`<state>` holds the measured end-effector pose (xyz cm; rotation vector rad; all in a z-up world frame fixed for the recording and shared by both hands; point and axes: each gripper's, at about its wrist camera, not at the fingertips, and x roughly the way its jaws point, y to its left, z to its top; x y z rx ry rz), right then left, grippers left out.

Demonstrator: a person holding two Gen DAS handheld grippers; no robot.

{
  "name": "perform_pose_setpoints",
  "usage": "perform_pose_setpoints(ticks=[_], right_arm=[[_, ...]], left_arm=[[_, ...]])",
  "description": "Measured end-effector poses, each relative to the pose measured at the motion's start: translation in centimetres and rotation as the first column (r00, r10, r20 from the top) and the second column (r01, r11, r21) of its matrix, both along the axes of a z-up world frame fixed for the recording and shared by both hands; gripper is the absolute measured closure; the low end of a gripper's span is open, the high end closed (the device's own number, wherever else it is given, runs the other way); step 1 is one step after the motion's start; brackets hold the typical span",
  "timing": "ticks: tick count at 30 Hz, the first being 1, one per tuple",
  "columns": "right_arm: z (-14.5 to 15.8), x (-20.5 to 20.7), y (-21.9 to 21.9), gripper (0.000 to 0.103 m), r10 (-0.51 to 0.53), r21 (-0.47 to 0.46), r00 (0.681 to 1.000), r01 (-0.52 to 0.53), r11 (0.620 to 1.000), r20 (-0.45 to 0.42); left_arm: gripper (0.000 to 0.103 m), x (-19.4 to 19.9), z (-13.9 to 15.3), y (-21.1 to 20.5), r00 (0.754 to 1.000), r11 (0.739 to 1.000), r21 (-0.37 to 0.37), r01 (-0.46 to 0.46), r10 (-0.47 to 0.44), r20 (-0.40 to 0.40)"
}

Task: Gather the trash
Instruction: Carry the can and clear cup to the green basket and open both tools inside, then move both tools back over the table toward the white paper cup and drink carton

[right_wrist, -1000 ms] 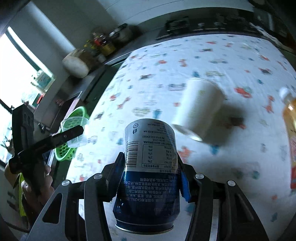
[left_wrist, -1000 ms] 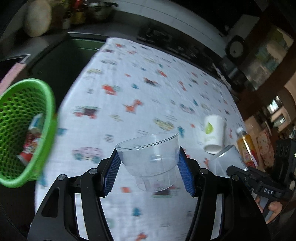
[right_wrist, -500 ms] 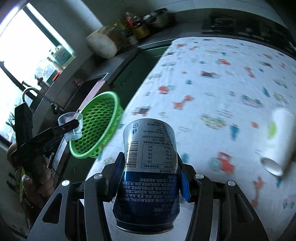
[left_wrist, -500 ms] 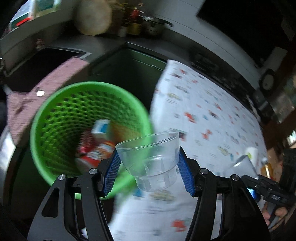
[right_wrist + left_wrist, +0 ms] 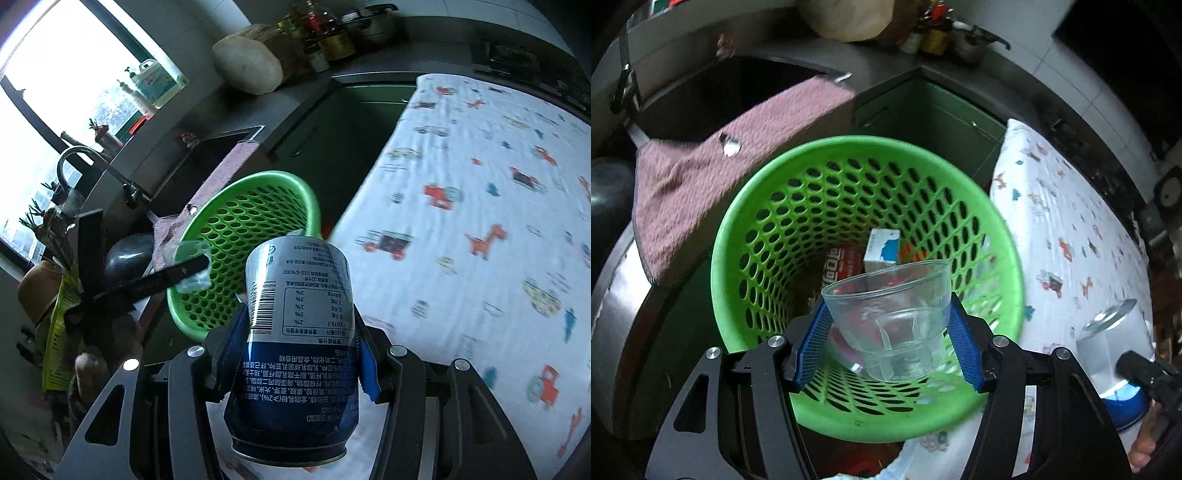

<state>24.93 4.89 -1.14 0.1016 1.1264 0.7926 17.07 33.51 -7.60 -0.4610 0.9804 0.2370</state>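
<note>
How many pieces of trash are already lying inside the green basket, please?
2 visible: a white-and-blue carton upright at the bottom of the basket, and a red package beside it. The cup may hide more.

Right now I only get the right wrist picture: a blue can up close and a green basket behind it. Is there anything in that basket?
Observer: Yes. The left wrist view looks straight into the green basket. A white-and-blue carton sits at the bottom beside a red packet.
Operator: And the blurry clear thing near the rim?
Observer: It's a clear plastic cup, empty and mouth up. It sits between the left gripper's blue pads, over the basket's opening, and the jaws are opening.
</note>
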Motion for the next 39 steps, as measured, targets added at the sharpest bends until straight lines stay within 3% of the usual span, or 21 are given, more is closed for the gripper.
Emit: perform_pose_setpoints(ticks=[5, 9, 22, 25, 28, 39], right_arm=[[-0.3, 0.6, 3.0, 0.052, 0.022, 0.005, 1.0, -0.022, 1.0, -0.011], [-0.4, 0.7, 5.4, 0.052, 0.045, 0.002, 0.999, -0.045, 0.999, -0.005], [-1.3, 0.7, 11.1, 0.052, 0.104, -0.042, 0.994, -0.103, 0.994, 0.043], [-1.5, 1.0, 11.2, 0.051, 0.106, -0.022, 0.994, -0.106, 0.994, 0.031], [-1.3, 0.9, 11.0, 0.042, 0.108, -0.008, 0.994, -0.108, 0.994, 0.03], [0.0, 0.1, 6.9, 0.038, 0.094, -0.009, 0.993, -0.093, 0.996, 0.067]], left_arm=[[0.041, -0.7, -0.9, 1.4, 1.0, 0.999, -0.022, -0.027, 0.027, -0.016], [0.033, -1.3, -1.2, 2.4, 0.999, 0.998, -0.038, -0.047, 0.047, -0.018], [0.031, -3.5, -0.5, 3.9, 0.996, 0.993, -0.09, -0.082, 0.083, 0.015], [0.031, -3.6, -0.3, 4.0, 0.996, 0.992, -0.093, -0.086, 0.088, 0.019], [0.031, -3.8, -0.2, 3.9, 0.996, 0.992, -0.091, -0.088, 0.091, 0.021], [0.031, -3.7, 0.5, 2.9, 0.996, 0.993, -0.086, -0.078, 0.08, 0.031]])
